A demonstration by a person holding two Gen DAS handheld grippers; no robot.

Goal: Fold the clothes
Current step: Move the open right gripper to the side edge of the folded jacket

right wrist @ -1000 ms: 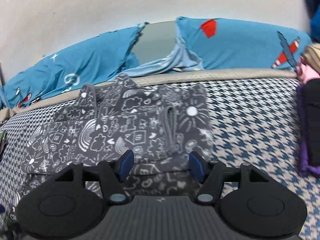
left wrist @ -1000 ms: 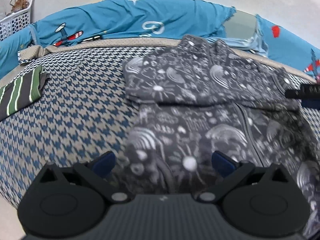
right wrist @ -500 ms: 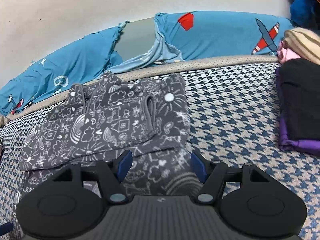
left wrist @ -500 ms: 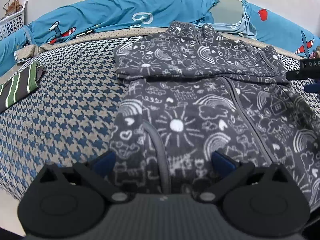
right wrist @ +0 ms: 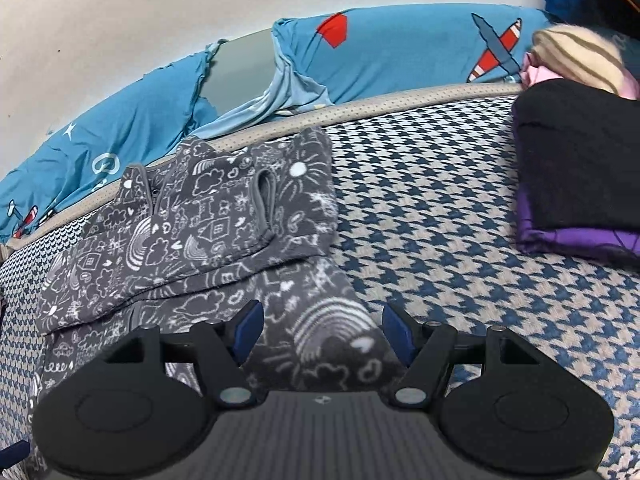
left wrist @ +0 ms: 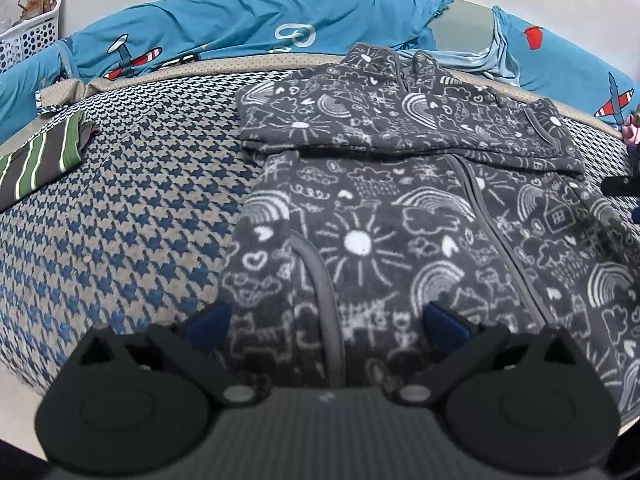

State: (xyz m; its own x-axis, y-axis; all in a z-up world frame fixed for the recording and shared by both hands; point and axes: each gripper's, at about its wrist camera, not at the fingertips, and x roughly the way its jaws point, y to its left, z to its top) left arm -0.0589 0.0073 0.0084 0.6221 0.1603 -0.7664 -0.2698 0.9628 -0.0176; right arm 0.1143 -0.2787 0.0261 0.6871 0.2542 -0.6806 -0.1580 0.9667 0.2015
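A dark grey fleece jacket (left wrist: 400,216) with white doodle prints lies flat on the houndstooth bed cover (left wrist: 132,208), its sleeves folded across the chest. My left gripper (left wrist: 326,322) hovers open over the jacket's near left hem, its blue pads wide apart and nothing pinched. In the right wrist view the same jacket (right wrist: 208,232) spreads to the left, and my right gripper (right wrist: 322,334) stands open above its near right hem corner. The right gripper's black finger shows at the far right edge of the left wrist view.
A folded green striped garment (left wrist: 36,168) lies at the bed's left edge. A black and purple folded stack (right wrist: 576,176) sits at the right, with a striped beige bundle (right wrist: 576,56) behind it. Blue aeroplane-print pillows (left wrist: 224,32) line the wall. A white basket (left wrist: 28,36) stands far left.
Both grippers have drawn back toward the jacket's near hem, so more of the garment shows. The right view has swung right, bringing the black and purple stack into view.
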